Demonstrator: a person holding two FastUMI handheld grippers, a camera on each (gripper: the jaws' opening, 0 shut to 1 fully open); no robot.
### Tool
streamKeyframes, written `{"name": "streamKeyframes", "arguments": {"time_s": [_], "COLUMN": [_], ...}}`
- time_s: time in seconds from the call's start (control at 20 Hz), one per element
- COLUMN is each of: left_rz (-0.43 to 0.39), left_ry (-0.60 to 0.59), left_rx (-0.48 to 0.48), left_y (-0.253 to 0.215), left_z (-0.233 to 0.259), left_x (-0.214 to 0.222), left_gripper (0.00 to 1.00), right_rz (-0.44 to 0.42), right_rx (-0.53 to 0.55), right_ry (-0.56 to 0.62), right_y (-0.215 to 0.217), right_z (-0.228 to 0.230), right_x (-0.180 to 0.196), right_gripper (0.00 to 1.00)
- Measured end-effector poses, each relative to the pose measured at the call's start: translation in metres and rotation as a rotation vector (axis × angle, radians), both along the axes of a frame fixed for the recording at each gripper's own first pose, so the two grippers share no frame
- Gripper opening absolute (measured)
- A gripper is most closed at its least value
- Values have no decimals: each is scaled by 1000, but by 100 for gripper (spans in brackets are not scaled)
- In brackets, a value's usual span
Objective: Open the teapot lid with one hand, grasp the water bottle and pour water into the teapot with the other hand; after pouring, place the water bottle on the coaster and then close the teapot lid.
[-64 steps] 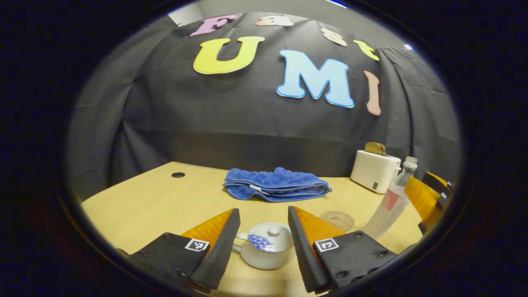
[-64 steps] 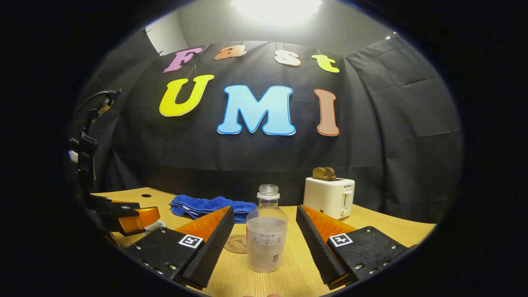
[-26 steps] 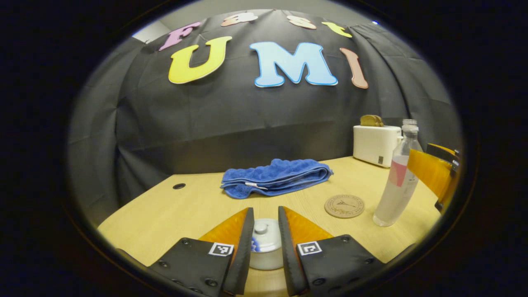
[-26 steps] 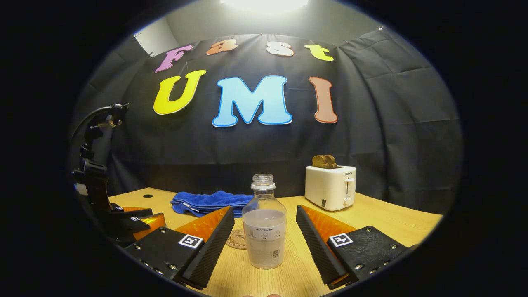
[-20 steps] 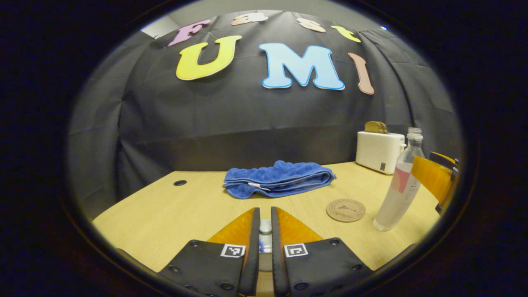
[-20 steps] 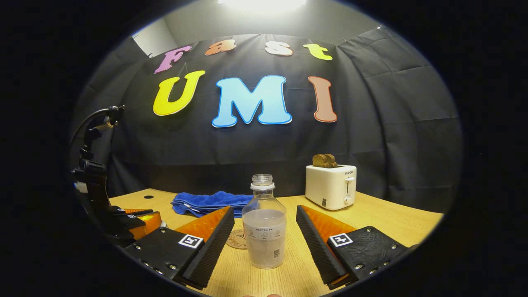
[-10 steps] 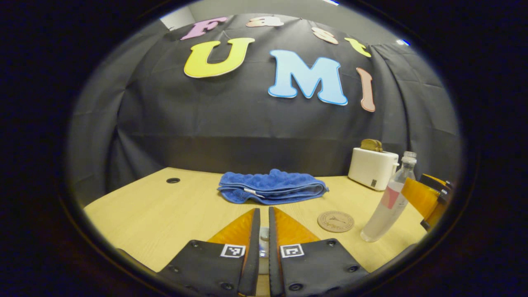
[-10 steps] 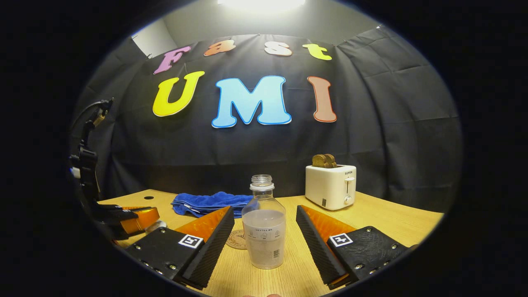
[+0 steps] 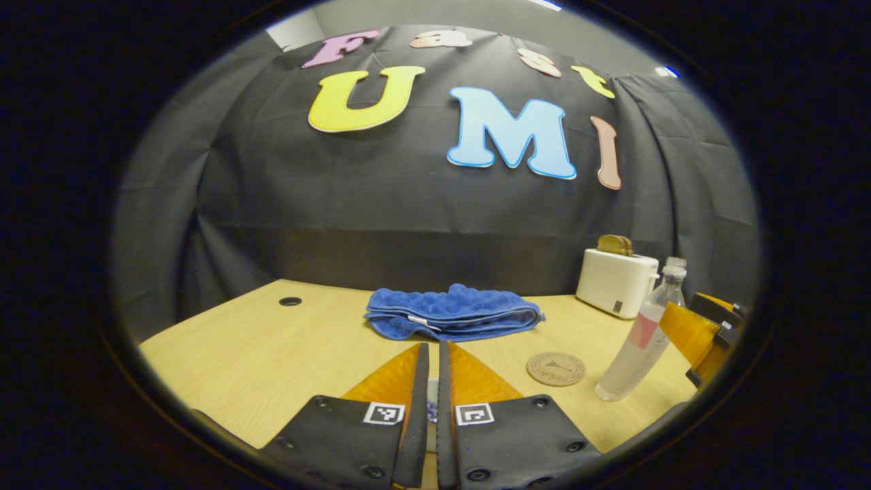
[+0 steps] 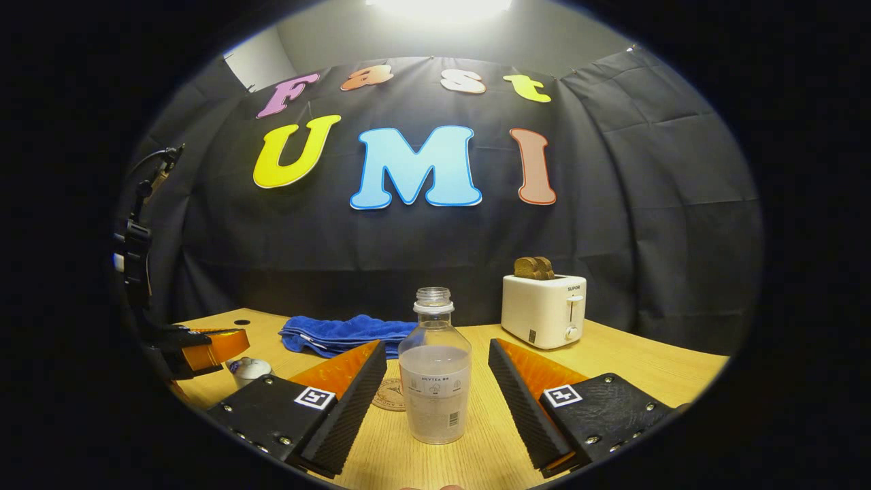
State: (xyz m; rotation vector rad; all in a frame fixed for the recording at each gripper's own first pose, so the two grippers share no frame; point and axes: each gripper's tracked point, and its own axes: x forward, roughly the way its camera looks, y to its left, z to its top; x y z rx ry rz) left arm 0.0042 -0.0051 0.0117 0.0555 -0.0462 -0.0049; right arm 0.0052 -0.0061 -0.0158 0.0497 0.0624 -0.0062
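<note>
Pinching the teapot lid, the left gripper has its two fingers pressed almost together, with just a sliver of the lid showing between them. I think it holds the lid this way so the teapot can be open for the water. In the right gripper view, a small round white thing sits just below the left gripper; I cannot tell if it is the lid or the pot.

The right gripper is spread wide, one finger on each side of the water bottle, not touching it, ready to grab. The bottle stands straight up on the worktop, its open mouth pointing up, about half full. The coaster lies flat nearby, waiting for the bottle.
</note>
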Motion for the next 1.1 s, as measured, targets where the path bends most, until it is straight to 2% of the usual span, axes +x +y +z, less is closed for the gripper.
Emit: {"name": "streamKeyframes", "arguments": {"time_s": [0.05,0.1,0.25,0.6,0.65,0.8,0.9,0.95,1.0,1.1], "left_rz": [-6,-9,-24,-2,0,14,18,43,42,44], "left_ry": [8,12,32,49,68,55,50,40,40,43], "left_rx": [14,17,18,72,78,127,135,150,150,162], "left_y": [-2,-4,-9,-11,-14,-14,-15,-7,-10,-11], "left_z": [-2,-4,-10,-18,-23,-21,-22,-29,-20,-21], "left_x": [4,1,2,6,5,5,7,11,8,8], "left_gripper": [7,20,21,21,26,32,41,41,17,17], "right_rz": [0,-1,-5,-9,-9,-9,-12,-12,-13,-13], "right_rx": [2,3,5,16,19,25,28,31,34,39], "right_ry": [0,1,-1,-4,-4,-3,-6,-7,-5,-2], "right_y": [0,-1,-2,-5,-5,-6,-7,-7,-7,-8], "right_z": [1,0,2,2,3,3,3,4,3,3], "right_x": [0,0,0,0,0,0,-1,-1,-1,-1], "right_gripper": [96,96,95,96,96,96,96,96,95,95]}}
